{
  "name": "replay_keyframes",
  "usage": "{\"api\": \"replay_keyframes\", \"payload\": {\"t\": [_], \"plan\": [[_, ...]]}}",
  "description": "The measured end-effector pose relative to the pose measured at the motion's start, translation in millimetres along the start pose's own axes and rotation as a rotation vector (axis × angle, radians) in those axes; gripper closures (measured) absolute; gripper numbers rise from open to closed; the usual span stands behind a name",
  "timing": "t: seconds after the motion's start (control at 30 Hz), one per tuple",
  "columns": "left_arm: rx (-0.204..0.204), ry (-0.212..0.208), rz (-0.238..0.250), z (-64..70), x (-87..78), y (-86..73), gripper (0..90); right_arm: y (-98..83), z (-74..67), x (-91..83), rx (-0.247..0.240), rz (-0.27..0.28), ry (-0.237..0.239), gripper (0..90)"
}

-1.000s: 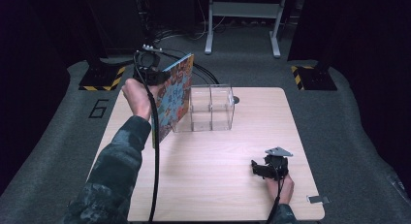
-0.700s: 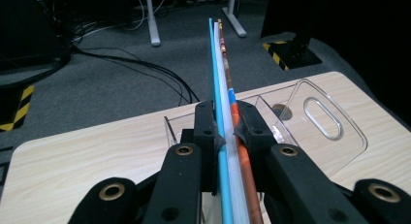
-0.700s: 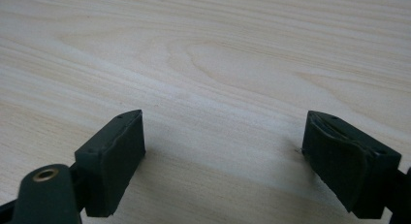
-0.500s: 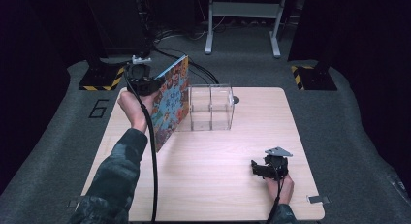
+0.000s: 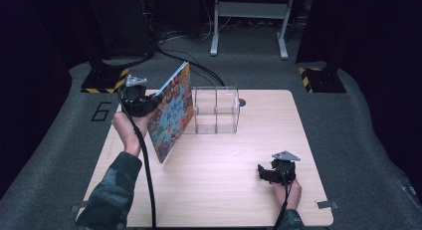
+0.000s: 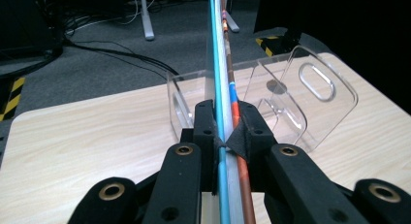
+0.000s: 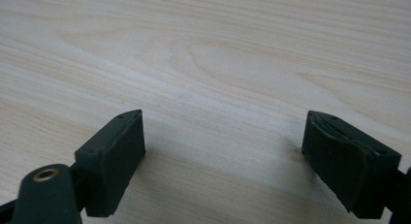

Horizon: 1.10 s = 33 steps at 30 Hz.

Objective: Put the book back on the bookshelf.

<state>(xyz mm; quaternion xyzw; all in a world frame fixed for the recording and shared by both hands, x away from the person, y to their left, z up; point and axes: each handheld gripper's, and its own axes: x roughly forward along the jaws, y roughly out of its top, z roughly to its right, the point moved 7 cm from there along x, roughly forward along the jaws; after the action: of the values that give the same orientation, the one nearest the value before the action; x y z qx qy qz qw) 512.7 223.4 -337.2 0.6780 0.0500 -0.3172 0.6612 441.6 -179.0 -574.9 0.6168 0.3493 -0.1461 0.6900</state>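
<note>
Standing a thin book into a clear rack looks to be the step in hand, so the advice runs from the big things down. The table (image 5: 214,190) gives a bare wooden surface to work over. The clear acrylic rack (image 5: 215,110) sits near its far edge, divided into slots, with its open top facing up. The colourful picture book (image 5: 171,113) is held on edge and tilted, just left of the rack, its lower corner near the tabletop; I judge it needs squaring up so its lower edge runs parallel to a slot before it goes down. The left gripper (image 6: 225,136) has its jaws clamped on the book's edge, pinching the cover and pages together; a firm grip matters here, since a thin book may pivot. The right gripper (image 7: 223,141) rests low over the table near the person, jaws spread apart and holding nothing; it could steady the rack.
</note>
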Motion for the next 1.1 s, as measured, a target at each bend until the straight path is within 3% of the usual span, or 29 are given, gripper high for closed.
{"api": "replay_keyframes", "payload": {"t": [0.17, 0.47, 0.53, 0.7, 0.93, 1.1], "plan": [[-0.012, -0.017, -0.003, -6.3, -6.6, -15.6, 80.5, 0.0, 0.0, 0.0, -0.001, 0.0, 0.001, 14.9], [0.021, -0.052, -0.033, -5.5, -9.1, -16.2, 77.7, -0.1, -0.1, 0.0, 0.001, -0.001, 0.002, 15.0], [0.029, -0.077, -0.058, -5.0, -8.7, -14.3, 72.2, -0.1, -0.1, 0.0, 0.001, -0.002, 0.004, 15.0], [0.07, -0.092, -0.103, -2.4, -6.1, -10.1, 65.9, -0.1, -0.2, 0.0, 0.001, -0.002, 0.004, 15.0], [0.145, -0.098, -0.194, -5.7, 1.7, -0.4, 64.9, -0.1, -0.1, 0.1, 0.0, -0.004, 0.003, 15.0], [0.168, -0.102, -0.247, -5.4, 9.3, 13.3, 65.9, 0.0, -0.2, 0.2, 0.003, -0.003, 0.004, 15.0]]}}
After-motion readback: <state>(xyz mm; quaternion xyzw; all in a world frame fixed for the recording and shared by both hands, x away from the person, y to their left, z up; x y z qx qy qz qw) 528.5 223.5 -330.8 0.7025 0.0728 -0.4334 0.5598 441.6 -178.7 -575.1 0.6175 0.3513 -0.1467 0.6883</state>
